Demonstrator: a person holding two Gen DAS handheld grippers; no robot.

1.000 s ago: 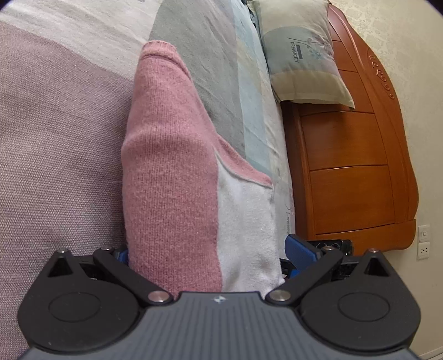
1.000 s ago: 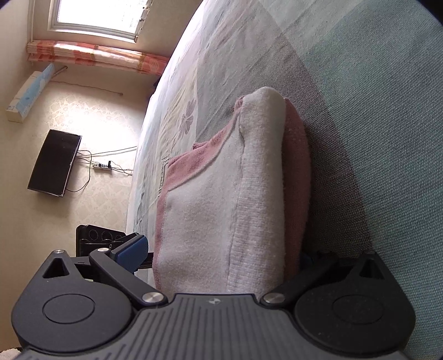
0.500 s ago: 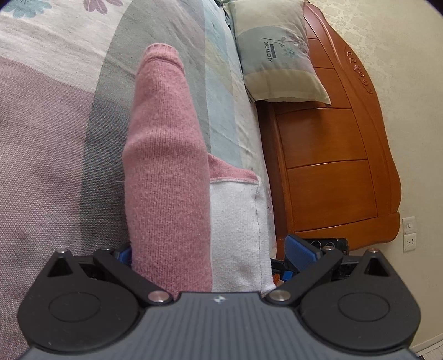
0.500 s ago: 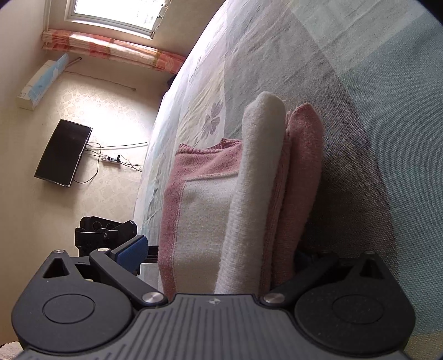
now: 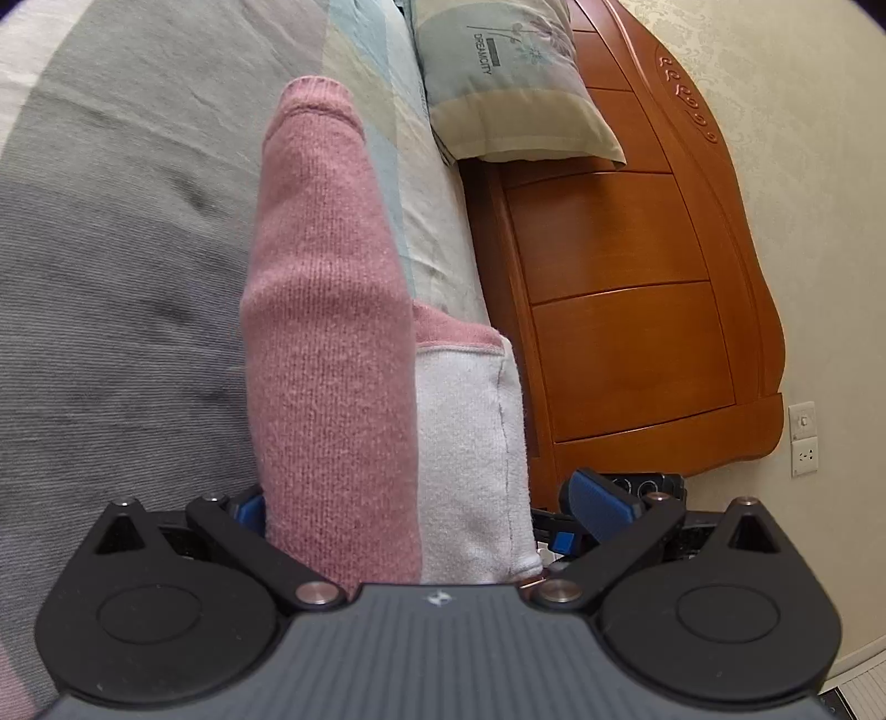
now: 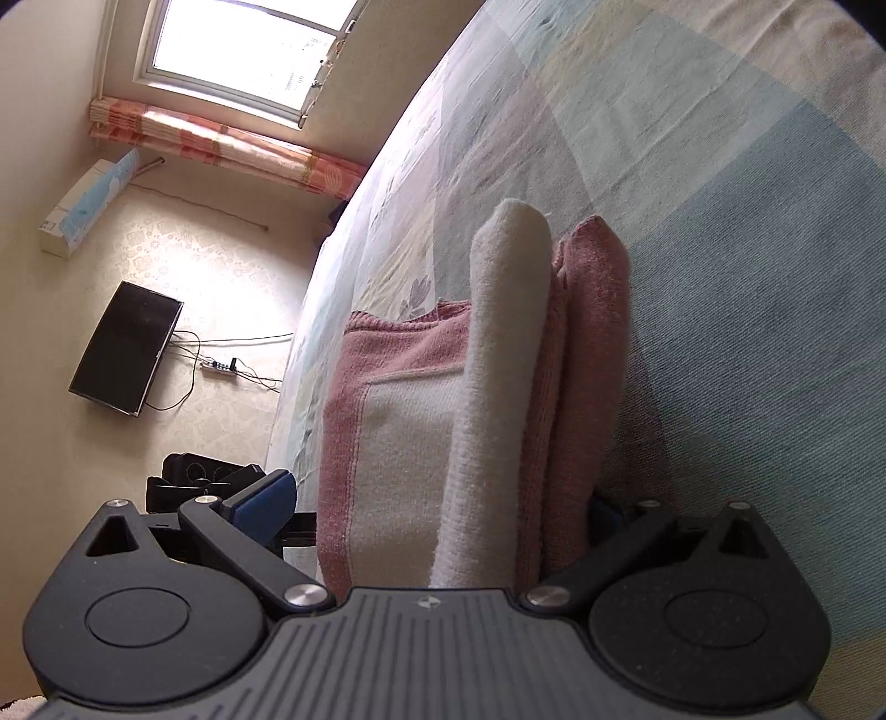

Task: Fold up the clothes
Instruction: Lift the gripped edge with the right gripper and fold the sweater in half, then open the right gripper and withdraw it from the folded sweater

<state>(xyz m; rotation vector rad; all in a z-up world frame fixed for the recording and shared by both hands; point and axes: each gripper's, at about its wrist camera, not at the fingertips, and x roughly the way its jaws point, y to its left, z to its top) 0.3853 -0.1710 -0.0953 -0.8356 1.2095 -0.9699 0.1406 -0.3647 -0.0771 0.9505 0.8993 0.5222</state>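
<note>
Sweater (image 5: 332, 360): soft, limp; I judged its folded edge between the fingers the best hold.
Left gripper (image 5: 421, 509): I saw it spread wide around the fold.
Right gripper (image 6: 437, 509): likewise spread.

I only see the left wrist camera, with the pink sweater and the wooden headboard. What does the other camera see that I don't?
Observer: A bright window past the far end of the bed.
Operator: Anything else over there?
Observer: A black screen, with a power strip and cables beside it.
Operator: Is the right gripper squeezing the sweater?
Observer: No. The right gripper is open around the folded sweater, and its blue finger stands clear of the cloth.
</note>
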